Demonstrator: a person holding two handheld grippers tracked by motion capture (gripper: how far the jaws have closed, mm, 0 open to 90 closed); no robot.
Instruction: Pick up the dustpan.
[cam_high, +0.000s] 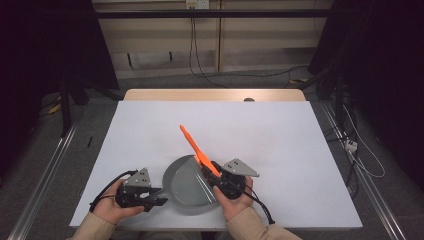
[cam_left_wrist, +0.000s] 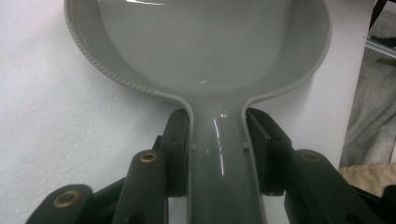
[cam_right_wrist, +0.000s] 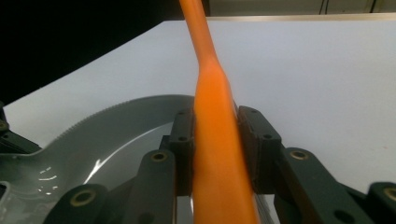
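A grey pan (cam_high: 187, 186) lies on the white table (cam_high: 150, 130) near its front edge. My left gripper (cam_high: 156, 199) is shut on the pan's handle (cam_left_wrist: 219, 154), and both pads press its sides. The pan's bowl (cam_left_wrist: 201, 42) looks empty. My right gripper (cam_high: 212, 172) is shut on an orange utensil (cam_high: 195, 145) that points up and away over the pan's right rim. In the right gripper view the orange utensil (cam_right_wrist: 215, 135) runs between the jaws, with the pan (cam_right_wrist: 116, 135) below at the left.
The table's front edge (cam_high: 215, 226) lies just under my hands. Beyond the far edge runs a wooden strip (cam_high: 215, 95). Cables (cam_high: 350, 145) lie on the floor at the right. A metal rail (cam_high: 45, 175) runs along the left.
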